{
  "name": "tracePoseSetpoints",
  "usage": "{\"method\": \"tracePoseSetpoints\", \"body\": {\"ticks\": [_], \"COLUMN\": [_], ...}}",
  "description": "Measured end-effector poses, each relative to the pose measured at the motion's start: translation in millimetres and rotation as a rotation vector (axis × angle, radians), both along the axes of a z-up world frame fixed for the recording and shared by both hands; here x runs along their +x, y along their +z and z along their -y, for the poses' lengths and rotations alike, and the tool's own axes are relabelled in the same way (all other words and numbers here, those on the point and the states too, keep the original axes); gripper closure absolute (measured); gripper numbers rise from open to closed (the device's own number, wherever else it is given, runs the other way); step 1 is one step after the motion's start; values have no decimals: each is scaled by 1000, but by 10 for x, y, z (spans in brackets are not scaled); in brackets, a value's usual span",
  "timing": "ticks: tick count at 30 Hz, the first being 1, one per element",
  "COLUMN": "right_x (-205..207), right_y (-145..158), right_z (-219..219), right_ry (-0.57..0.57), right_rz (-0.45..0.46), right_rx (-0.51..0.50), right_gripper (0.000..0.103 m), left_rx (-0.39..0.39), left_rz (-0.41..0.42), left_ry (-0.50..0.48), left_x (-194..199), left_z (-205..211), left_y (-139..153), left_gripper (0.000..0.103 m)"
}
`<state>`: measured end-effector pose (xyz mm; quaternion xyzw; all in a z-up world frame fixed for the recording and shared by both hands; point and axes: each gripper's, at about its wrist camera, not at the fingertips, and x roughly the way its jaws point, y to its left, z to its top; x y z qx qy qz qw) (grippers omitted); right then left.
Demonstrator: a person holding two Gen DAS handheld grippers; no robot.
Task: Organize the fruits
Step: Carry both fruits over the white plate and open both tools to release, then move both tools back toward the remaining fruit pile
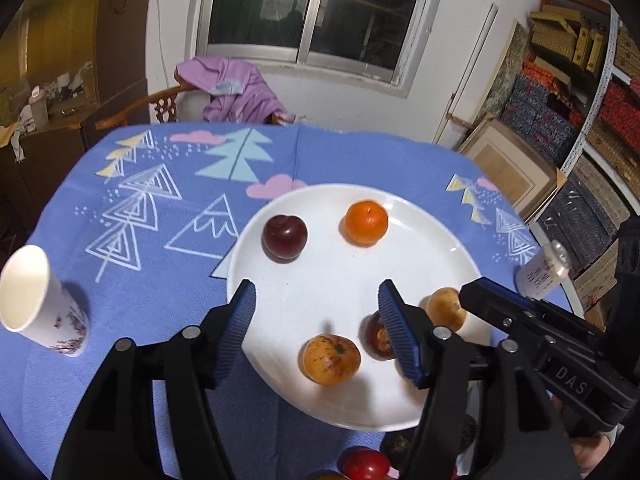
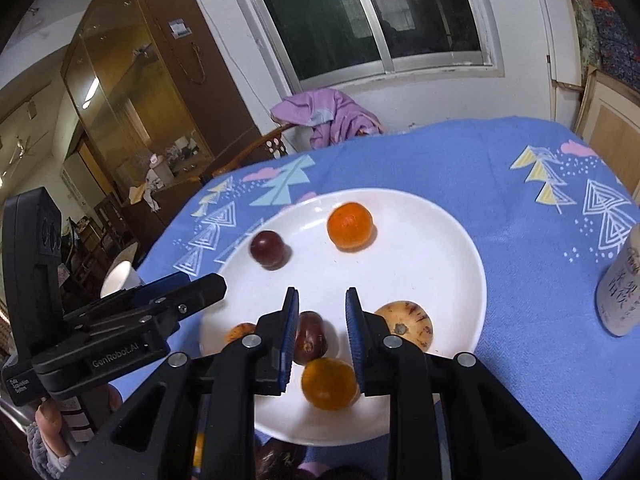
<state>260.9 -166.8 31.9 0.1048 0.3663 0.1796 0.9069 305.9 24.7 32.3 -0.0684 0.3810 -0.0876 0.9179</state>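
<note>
Left of the round white plate point(image 1: 424, 248), a white paper cup point(image 1: 38, 300) stands on the blue-clothed bench point(image 1: 160, 312). The left tongs point(image 1: 316, 320) gape wide over the plate, gripping nothing. The right tongs point(image 2: 322, 332) stand half open over an orange mandarin point(image 2: 329, 383), seemingly not touching it.

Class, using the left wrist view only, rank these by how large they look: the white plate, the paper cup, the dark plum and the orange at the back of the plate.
1. White plate
2. Paper cup
3. and 4. Orange and dark plum: they look alike, so no ranking.
</note>
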Motion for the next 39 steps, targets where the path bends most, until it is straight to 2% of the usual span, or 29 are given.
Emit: {"method": "tracePoseSetpoints", "body": {"ticks": [2,5,8,10,11,14,16,18,21,29,33,34,37,39], "right_x": [-100,-287,-546,-743,-854,-1166,-1311,-1421,-1490,-1491,-1439,-1428,-1393,-1382], "right_y": [115,268,360,364,351,232,114,-15,-127,-139,-185,-196,-221,-234], "right_z": [19,48,82,121,147,268,362,482,584,543,577,599,665,693], "right_ry": [3,6,29,36,39,26,22,13,5,21,5,-1,-19,-28], "right_rz": [15,38,49,48,51,60,46,20,-16,-31,-63,-72,-92,-100], "right_rx": [7,5,13,17,12,-10,-15,-2,15,16,27,35,59,68], "right_gripper": [73,71,69,65,61,53,52,52,52,40,38,37,37,36], "left_rx": [10,31,60,74,82,92,84,71,58,0,-110,-114,-30,-6], "left_rz": [16,24,20,9,3,-1,-1,-9,-39,-98,-174,-185,-184,-197], "left_ry": [10,7,-1,3,2,5,16,29,43,54,6,-5,-13,-14], "left_x": [-120,-291,-570,-792,-881,-1173,-1381,-1525,-1701,-1529,-1311,-1266,-1181,-1141], "left_z": [-21,-27,-25,-51,-56,-134,-216,-297,-412,-503,-434,-390,-220,-170], "left_y": [100,180,135,31,-20,-140,-218,-299,-450,-568,-617,-621,-640,-684], "left_gripper": [36,36,36,31,28,27,24,17,16,16,16,16,16,16]}}
